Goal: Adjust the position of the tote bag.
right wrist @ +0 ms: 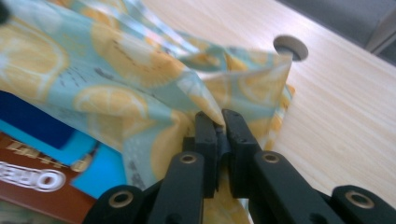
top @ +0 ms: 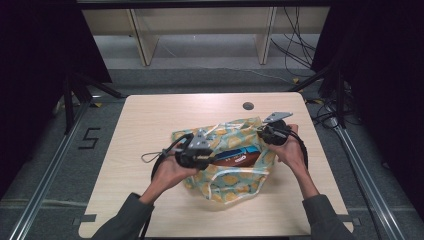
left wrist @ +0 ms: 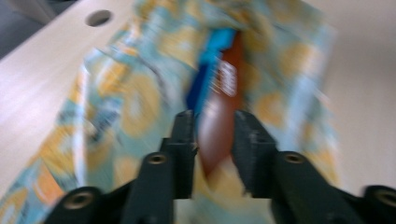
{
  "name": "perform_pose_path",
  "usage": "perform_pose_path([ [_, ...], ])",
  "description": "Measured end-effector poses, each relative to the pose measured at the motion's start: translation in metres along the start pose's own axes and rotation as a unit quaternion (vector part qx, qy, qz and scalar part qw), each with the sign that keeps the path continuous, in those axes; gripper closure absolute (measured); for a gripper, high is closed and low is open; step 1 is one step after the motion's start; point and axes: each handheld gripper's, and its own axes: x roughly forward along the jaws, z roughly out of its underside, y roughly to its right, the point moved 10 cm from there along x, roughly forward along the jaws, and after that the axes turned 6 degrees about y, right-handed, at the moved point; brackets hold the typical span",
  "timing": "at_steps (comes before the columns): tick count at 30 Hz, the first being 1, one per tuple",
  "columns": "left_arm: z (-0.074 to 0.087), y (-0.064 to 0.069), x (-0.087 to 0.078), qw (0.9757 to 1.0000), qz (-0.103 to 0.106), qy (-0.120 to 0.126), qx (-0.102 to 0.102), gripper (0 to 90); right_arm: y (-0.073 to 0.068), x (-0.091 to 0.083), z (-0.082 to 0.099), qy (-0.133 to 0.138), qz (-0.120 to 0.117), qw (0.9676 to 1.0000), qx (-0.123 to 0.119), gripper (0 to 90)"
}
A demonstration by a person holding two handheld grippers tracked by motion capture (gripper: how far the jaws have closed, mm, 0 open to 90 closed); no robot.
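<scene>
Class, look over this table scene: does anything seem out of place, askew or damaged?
Nothing looks damaged or spilled. The lemon-print bag lies crumpled and skewed on the table, a brown-and-blue snack packet showing in its mouth. The right gripper pinches a bag edge.

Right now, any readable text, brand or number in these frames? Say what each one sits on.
"OREO", seen upside down: on the brown and blue snack packet inside the lemon-print bag, right gripper view.
Smaller print above that logo on the packet: too small to read.
White logo on the packet, high view and left gripper view: too small or blurred to read.
"5": marked on the floor left of the table, high view.
</scene>
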Motion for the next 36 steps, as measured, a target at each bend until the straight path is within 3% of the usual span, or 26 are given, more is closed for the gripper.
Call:
perform_pose_path([
  [2, 0.0, -0.012, 0.018, 0.9991, -0.033, -0.025, 0.009, 54.3, -0.002, -0.002, -0.002, 0.0, -0.003, 1.0, -0.006, 85.8],
  [4, 0.004, -0.017, 0.037, 0.9981, -0.042, -0.045, 0.003, 44.1, -0.002, -0.002, -0.001, -0.001, -0.005, 1.0, -0.003, 86.0],
  [5, 0.006, -0.016, 0.045, 0.9976, -0.041, -0.057, 0.002, 43.7, -0.001, -0.002, -0.001, -0.002, -0.003, 1.0, -0.003, 86.0],
  [7, 0.011, -0.019, 0.059, 0.9949, -0.046, -0.084, 0.03, 45.6, 0.0, 0.001, 0.001, -0.003, -0.001, 1.0, -0.002, 85.7],
  [8, 0.011, -0.02, 0.064, 0.9948, -0.045, -0.084, 0.037, 54.1, 0.001, 0.002, 0.002, -0.004, 0.002, 1.0, -0.001, 85.0],
  [11, 0.008, -0.031, 0.071, 0.997, -0.033, -0.07, 0.006, 79.6, 0.003, -0.003, 0.001, -0.006, 0.005, 1.0, 0.006, 78.6],
  [13, 0.008, -0.04, 0.071, 0.9972, -0.019, -0.068, -0.027, 86.1, 0.001, -0.012, -0.006, 0.014, 0.009, 0.9998, 0.009, 76.4],
  [14, 0.008, -0.042, 0.071, 0.9971, -0.012, -0.063, -0.041, 87.5, 0.0, -0.018, -0.011, 0.021, 0.004, 0.9998, -0.004, 75.8],
  [16, 0.007, -0.047, 0.068, 0.9966, -0.006, -0.062, -0.054, 88.7, -0.015, -0.031, -0.022, 0.044, -0.02, 0.9988, -0.009, 76.3],
  [18, 0.005, -0.05, 0.066, 0.9962, -0.002, -0.059, -0.063, 89.0, -0.043, -0.041, -0.028, 0.053, -0.071, 0.996, 0.007, 79.1],
  [19, 0.004, -0.05, 0.066, 0.9959, 0.003, -0.056, -0.071, 89.1, -0.056, -0.042, -0.03, 0.063, -0.097, 0.9932, -0.004, 82.3],
  [20, 0.004, -0.05, 0.066, 0.9949, 0.009, -0.055, -0.084, 89.1, -0.072, -0.041, -0.027, 0.053, -0.125, 0.9907, -0.002, 85.0],
  [21, 0.004, -0.051, 0.066, 0.9946, 0.01, -0.056, -0.087, 89.1, -0.087, -0.038, -0.024, 0.043, -0.153, 0.9873, -0.006, 87.4],
  [22, 0.006, -0.053, 0.065, 0.9946, 0.012, -0.068, -0.078, 89.1, -0.102, -0.034, -0.019, 0.029, -0.176, 0.9839, -0.006, 88.6],
  [23, 0.005, -0.053, 0.066, 0.9942, 0.014, -0.062, -0.087, 89.1, -0.113, -0.029, -0.015, 0.019, -0.189, 0.9817, -0.012, 89.1],
  [25, 0.005, -0.052, 0.067, 0.9935, 0.016, -0.063, -0.093, 89.2, -0.13, -0.019, -0.01, -0.003, -0.192, 0.9809, -0.031, 89.2],
  [27, 0.004, -0.054, 0.067, 0.9935, 0.016, -0.069, -0.089, 89.1, -0.147, -0.015, -0.007, -0.022, -0.215, 0.9755, -0.038, 90.0],
  [31, 0.003, -0.065, 0.068, 0.9914, 0.016, -0.076, -0.105, 89.0, -0.19, -0.025, -0.005, -0.022, -0.287, 0.9559, -0.06, 90.0],
  [34, 0.005, -0.077, 0.071, 0.988, 0.008, -0.084, -0.13, 89.0, -0.219, -0.032, 0.014, -0.052, -0.317, 0.9428, -0.088, 90.0],
  [35, 0.007, -0.083, 0.072, 0.9865, 0.004, -0.083, -0.141, 89.0, -0.227, -0.034, 0.021, -0.066, -0.323, 0.9407, -0.08, 90.0],
  [36, 0.008, -0.087, 0.073, 0.985, 0.003, -0.082, -0.152, 89.0, -0.233, -0.035, 0.029, -0.081, -0.331, 0.9365, -0.084, 90.0],
])
